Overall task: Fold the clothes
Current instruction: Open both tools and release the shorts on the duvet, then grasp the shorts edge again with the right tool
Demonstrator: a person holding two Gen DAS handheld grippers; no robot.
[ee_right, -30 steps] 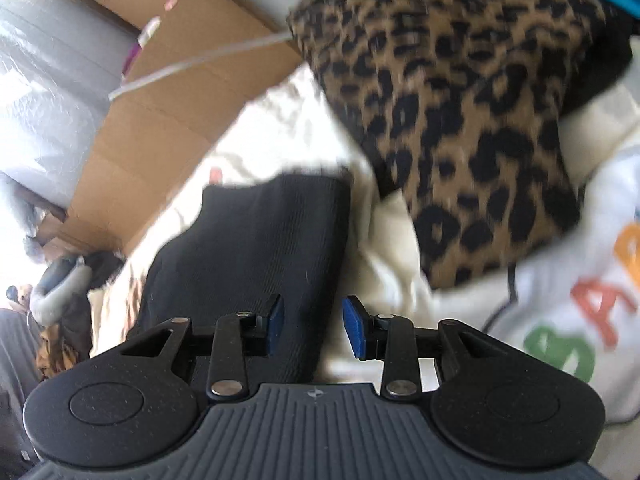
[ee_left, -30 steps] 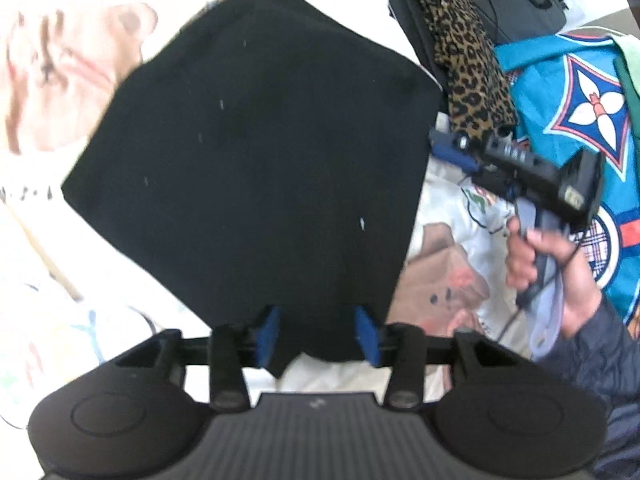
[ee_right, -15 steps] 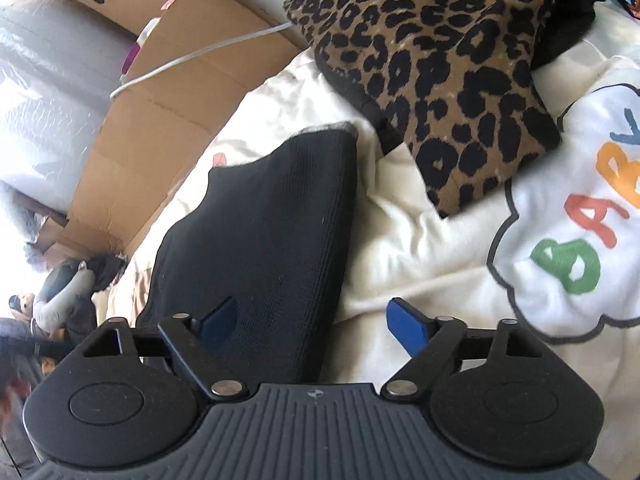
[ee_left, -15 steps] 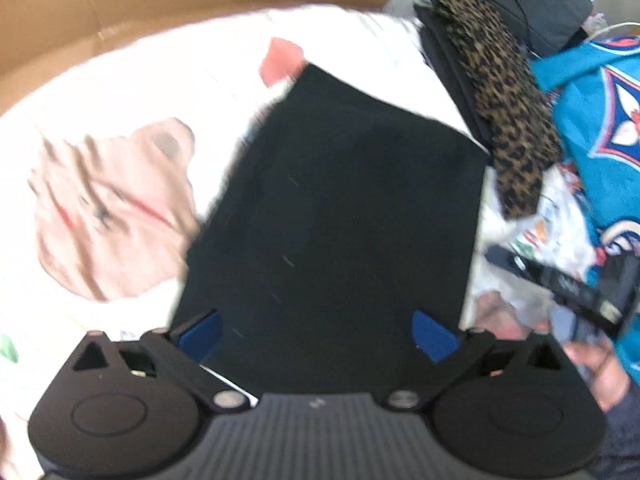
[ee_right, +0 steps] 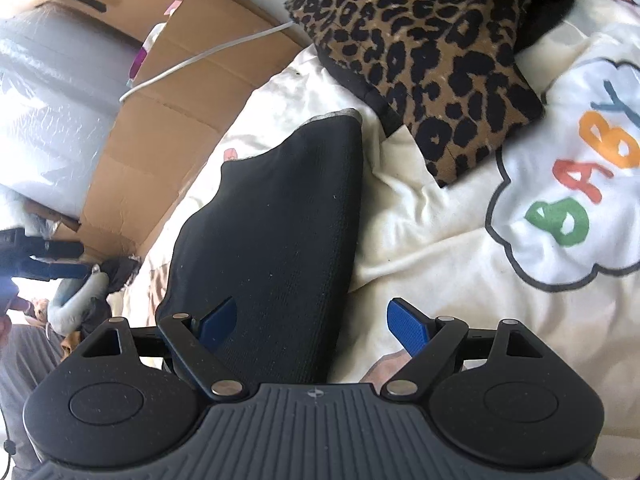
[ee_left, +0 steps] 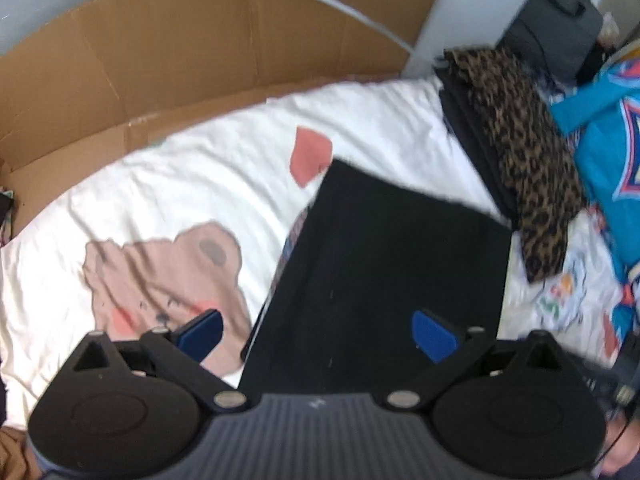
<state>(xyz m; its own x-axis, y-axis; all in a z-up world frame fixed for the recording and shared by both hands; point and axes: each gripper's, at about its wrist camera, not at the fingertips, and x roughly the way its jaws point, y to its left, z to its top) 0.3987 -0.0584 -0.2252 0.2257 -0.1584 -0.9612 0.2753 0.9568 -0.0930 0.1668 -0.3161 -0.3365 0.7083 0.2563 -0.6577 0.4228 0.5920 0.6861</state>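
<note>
One black garment (ee_left: 384,272) lies folded on the bedsheet (ee_left: 168,184).
Both grippers, left gripper (ee_left: 316,334) and right gripper (ee_right: 310,326), gape wide and hold nothing; the fold looks finished.

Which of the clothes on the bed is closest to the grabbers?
The plain black garment, lying flat right before both open grippers. The leopard-print one and the turquoise one lie farther off.

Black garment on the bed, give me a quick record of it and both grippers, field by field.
garment: black garment, folded flat on the cartoon-print bedsheet
left hand-held gripper: open, holding nothing
right hand-held gripper: open, holding nothing
neighbour: leopard-print cloth, beside the garment's far corner
backdrop: cardboard behind the bed
</note>
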